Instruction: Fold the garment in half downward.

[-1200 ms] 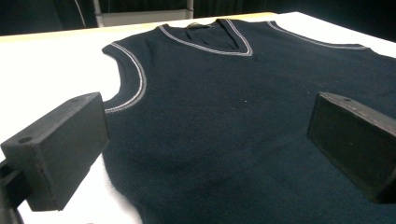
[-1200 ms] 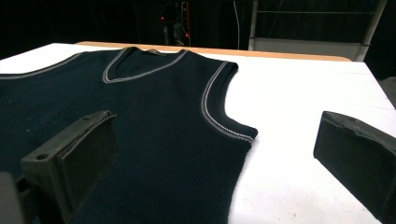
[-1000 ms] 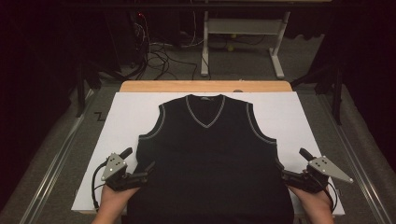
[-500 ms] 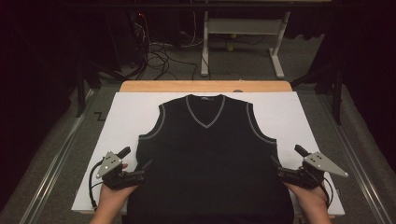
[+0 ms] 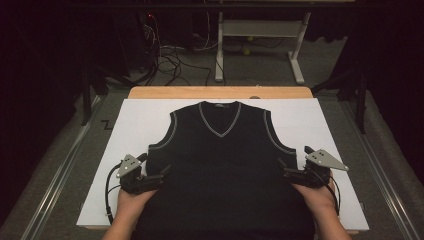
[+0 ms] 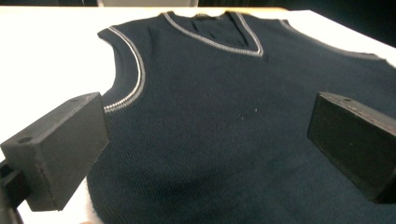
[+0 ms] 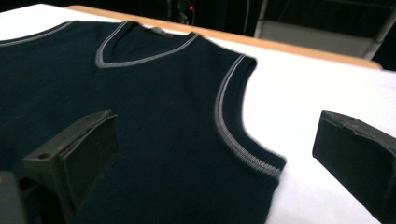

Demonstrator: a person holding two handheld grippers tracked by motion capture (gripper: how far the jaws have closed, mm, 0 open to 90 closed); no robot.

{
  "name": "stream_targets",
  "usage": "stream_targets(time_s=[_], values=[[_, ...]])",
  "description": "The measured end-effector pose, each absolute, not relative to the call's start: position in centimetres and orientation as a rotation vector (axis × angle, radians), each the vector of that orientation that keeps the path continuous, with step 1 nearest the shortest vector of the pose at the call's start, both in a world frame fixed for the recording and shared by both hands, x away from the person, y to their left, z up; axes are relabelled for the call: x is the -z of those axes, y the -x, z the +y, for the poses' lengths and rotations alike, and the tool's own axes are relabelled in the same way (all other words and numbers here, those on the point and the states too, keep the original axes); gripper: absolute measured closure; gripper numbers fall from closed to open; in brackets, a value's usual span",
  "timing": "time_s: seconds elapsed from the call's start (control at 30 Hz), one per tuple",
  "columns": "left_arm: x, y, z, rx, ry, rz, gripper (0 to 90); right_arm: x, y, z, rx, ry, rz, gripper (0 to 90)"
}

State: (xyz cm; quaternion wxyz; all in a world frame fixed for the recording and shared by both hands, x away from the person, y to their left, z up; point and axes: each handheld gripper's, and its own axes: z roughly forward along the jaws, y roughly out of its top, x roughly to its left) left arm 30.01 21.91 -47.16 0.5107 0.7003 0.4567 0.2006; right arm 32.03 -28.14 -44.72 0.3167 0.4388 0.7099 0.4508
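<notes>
A black sleeveless V-neck vest [image 5: 220, 165] with grey trim lies flat, front up, on a white sheet [image 5: 325, 120], its collar at the far end. My left gripper [image 5: 154, 166] stands open at the vest's left side, just below the armhole. In the left gripper view the vest [image 6: 224, 107] spreads between the wide-apart jaws of that gripper [image 6: 208, 140]. My right gripper [image 5: 295, 159] is open at the vest's right side. In the right gripper view its jaws [image 7: 217, 158] straddle the lower end of the grey-trimmed armhole [image 7: 243, 149]. Neither gripper holds cloth.
The sheet covers a wooden table whose far edge [image 5: 220, 92] shows beyond the collar. Bare white sheet lies on both sides of the vest. Behind the table are floor cables [image 5: 170, 55] and a white metal frame [image 5: 260, 30]. Metal rails [image 5: 55, 180] run along both sides.
Both grippers have moved away from the near edge, up along the vest's sides. The right one also came inward toward the armhole. Their jaws stay open.
</notes>
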Motion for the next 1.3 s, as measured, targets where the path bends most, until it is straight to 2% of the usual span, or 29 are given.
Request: stream_targets(time_s=[0.37, 0.47, 0.6, 0.63, 0.7, 0.73, 0.87, 0.97, 1.07, 1.13, 1.3], values=[[46.8, -29.3, 22.8, -0.476, -1.703, 1.107, 0.0, 45.3, -31.3, -28.8, -1.166, -1.188, 1.919, 1.9], [46.6, -29.3, 23.2, -0.424, -1.683, 1.125, 0.0, 45.3, -31.3, -29.1, -1.168, -1.194, 1.924, 2.7], [46.6, -29.0, 23.7, -0.444, -1.683, 1.129, 6.7, 45.2, -31.2, -29.9, -1.183, -1.233, 1.918, 6.4], [46.7, -29.0, 24.0, -0.442, -1.683, 1.131, 17.0, 45.2, -31.0, -30.4, -1.180, -1.253, 1.912, 8.4], [46.8, -28.9, 24.3, -0.435, -1.672, 1.132, 20.2, 45.2, -31.0, -30.6, -1.175, -1.261, 1.911, 9.9], [46.8, -29.0, 24.5, -0.433, -1.680, 1.139, 27.7, 45.3, -30.9, -31.2, -1.169, -1.286, 1.906, 14.8], [47.3, -29.5, 24.8, -0.451, -1.760, 1.209, 31.8, 45.4, -31.0, -31.9, -1.155, -1.320, 1.913, 18.0], [47.6, -29.8, 24.7, -0.453, -1.834, 1.244, 34.0, 45.6, -31.1, -32.5, -1.138, -1.346, 1.950, 25.3], [47.7, -29.8, 24.2, -0.494, -1.900, 1.245, 42.3, 45.9, -31.3, -32.5, -1.124, -1.353, 1.997, 31.2], [47.9, -30.0, 23.6, -0.508, -1.974, 1.239, 42.6, 45.9, -31.4, -32.3, -1.121, -1.344, 2.030, 35.4], [48.2, -30.3, 23.5, -0.456, -1.988, 1.277, 42.0, 46.3, -31.7, -31.6, -1.051, -1.348, 2.096, 34.5]])
